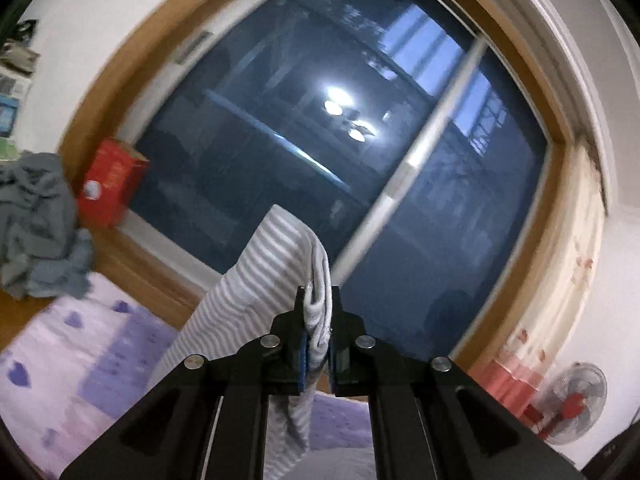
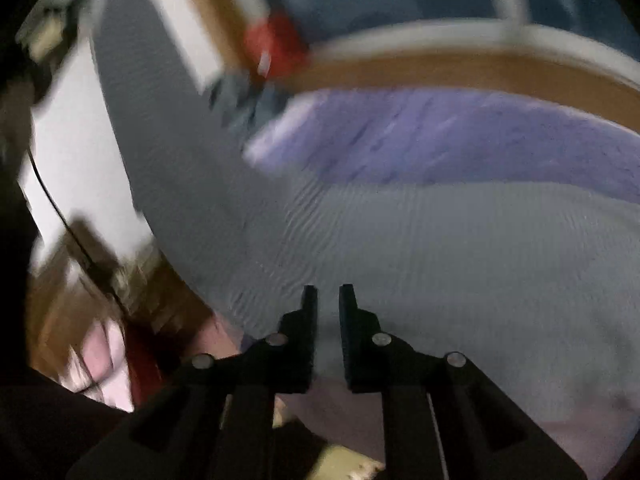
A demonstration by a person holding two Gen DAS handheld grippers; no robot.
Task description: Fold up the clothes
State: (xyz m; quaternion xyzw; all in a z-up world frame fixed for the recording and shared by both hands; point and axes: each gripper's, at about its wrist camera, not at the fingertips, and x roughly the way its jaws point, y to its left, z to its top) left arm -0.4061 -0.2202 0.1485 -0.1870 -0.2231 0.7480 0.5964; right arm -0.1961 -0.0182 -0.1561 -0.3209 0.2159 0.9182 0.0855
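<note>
Lift step: left gripper (image 1: 317,294) clamps striped garment (image 1: 260,264) between its jaws; right gripper (image 2: 328,294) jaws near-closed, empty; next, regrasp cloth ahead.

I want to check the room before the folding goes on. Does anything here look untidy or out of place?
Yes. A grey garment lies crumpled in a heap at the far corner of the bed, beside a red box by the window. The striped cloth is bunched between the left gripper fingers.
</note>
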